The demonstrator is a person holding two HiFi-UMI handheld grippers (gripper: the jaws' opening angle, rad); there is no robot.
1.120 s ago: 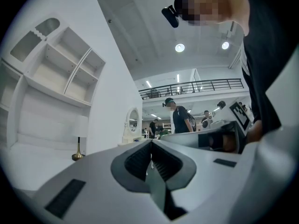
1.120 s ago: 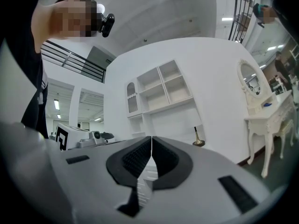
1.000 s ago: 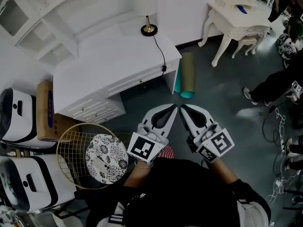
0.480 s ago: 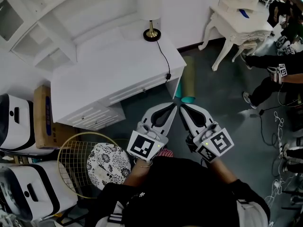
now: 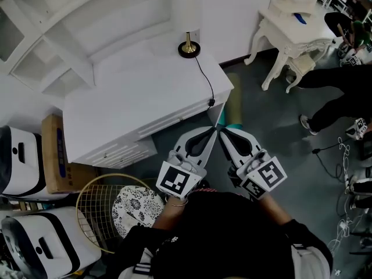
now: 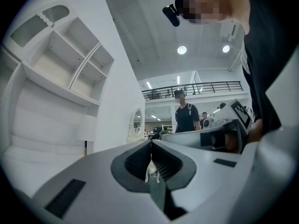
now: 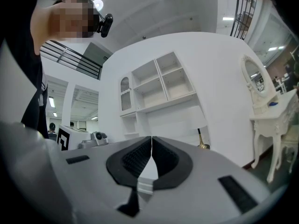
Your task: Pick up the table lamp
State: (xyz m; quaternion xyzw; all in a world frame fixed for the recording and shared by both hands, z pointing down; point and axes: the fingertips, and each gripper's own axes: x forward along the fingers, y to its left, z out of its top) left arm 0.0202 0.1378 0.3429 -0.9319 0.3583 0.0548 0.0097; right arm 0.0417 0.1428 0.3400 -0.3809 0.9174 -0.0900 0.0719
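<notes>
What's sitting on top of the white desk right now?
On the desk, the table lamp stands near the far right corner, with its black cord running to the front edge. Where the cord goes below that edge is hidden.

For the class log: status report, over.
Left gripper, right gripper shut, empty, short of desk. Table lamp upright at desk's rear, untouched. Cord trails to front edge.

The head view looks steeply down; both gripper views face level toward the desk, sharing the table lamp.
</notes>
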